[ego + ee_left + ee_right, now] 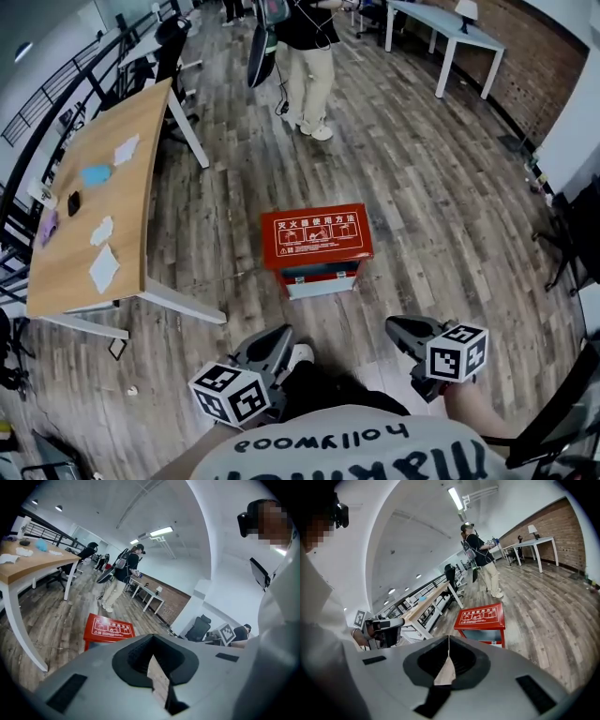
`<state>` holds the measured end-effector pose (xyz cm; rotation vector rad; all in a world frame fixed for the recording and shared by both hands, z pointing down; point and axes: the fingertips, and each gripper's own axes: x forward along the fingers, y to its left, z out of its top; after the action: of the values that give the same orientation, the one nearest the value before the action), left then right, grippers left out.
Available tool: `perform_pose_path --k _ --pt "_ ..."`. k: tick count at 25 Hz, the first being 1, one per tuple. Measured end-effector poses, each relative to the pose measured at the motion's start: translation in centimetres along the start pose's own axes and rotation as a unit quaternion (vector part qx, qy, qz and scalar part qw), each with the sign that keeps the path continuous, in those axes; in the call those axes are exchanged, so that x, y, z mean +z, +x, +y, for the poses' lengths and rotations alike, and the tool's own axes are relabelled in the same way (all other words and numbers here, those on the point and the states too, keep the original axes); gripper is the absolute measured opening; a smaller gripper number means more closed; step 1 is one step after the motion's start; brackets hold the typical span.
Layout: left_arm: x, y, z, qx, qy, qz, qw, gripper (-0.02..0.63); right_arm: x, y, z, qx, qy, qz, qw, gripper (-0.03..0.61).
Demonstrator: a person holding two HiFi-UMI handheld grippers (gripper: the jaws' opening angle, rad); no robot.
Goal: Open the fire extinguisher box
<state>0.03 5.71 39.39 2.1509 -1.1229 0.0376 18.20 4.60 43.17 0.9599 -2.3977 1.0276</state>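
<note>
Left gripper: jaws closed together, nothing between them. Right gripper: jaws likewise closed, empty. The red box stands on the floor ahead of both grippers, well apart from their tips, lid down. A desk stands ahead of the left gripper, to its outer side.

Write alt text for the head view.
A red fire extinguisher box stands closed on the wood floor. Nearer the camera, the left tool and right tool are both shut, empty and clear of it. A wooden table stands at left; a person stands beyond the box.
</note>
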Motion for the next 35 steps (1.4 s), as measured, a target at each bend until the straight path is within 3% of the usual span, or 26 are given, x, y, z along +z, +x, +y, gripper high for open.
perform_pose_path --k 9,16,19,23,25,26,27,28,30,31,33,35 --pt "3.2 3.1 4.6 -0.011 -0.002 0.018 0.9998 0.006 3.5 4.8 -1.5 -0.014 0.008 0.004 1.000 0.011" --pt "6.2 5.4 8.3 -0.032 0.037 0.056 0.9973 0.006 6.7 8.1 -2.5 -0.038 0.028 -0.008 0.999 0.011" --pt "7.3 6.6 8.7 -0.069 0.059 0.059 0.9941 0.006 7.5 8.9 -3.2 -0.055 0.041 -0.016 0.998 0.011" --pt "8.3 8.7 7.6 -0.159 0.152 0.037 0.9749 0.008 7.6 9.2 -4.7 -0.083 0.058 -0.031 0.994 0.011" --pt "7.6 10.5 7.6 -0.182 0.190 0.046 0.9635 0.018 7.1 9.6 -5.8 -0.092 0.067 -0.034 0.993 0.011" --pt "6.9 11.5 7.8 -0.188 0.208 0.057 0.9583 0.107 6.6 9.8 -6.3 -0.096 0.073 -0.033 0.992 0.011" --pt "6.1 12.6 8.0 -0.191 0.228 0.072 0.9522 0.174 6.1 10.1 -6.9 -0.098 0.079 -0.031 0.992 0.011" --pt "5.1 13.8 8.3 -0.189 0.254 0.090 0.9442 0.191 5.5 10.3 -7.5 -0.100 0.085 -0.029 0.991 0.011" --pt "2.8 16.3 9.4 -0.171 0.337 0.129 0.9167 0.275 4.4 10.9 -8.8 -0.102 0.092 -0.026 0.990 0.011" --pt "1.6 17.7 10.4 -0.152 0.391 0.145 0.8958 0.293 3.9 11.3 -9.7 -0.102 0.095 -0.026 0.990 0.011" --pt "-0.6 20.3 12.7 -0.108 0.498 0.169 0.8439 0.327 2.7 12.1 -11.1 -0.099 0.102 -0.024 0.990 0.011" --pt "-2.4 22.4 14.9 -0.067 0.569 0.185 0.7981 0.333 1.1 12.6 -12.1 -0.097 0.111 -0.019 0.989 0.011"
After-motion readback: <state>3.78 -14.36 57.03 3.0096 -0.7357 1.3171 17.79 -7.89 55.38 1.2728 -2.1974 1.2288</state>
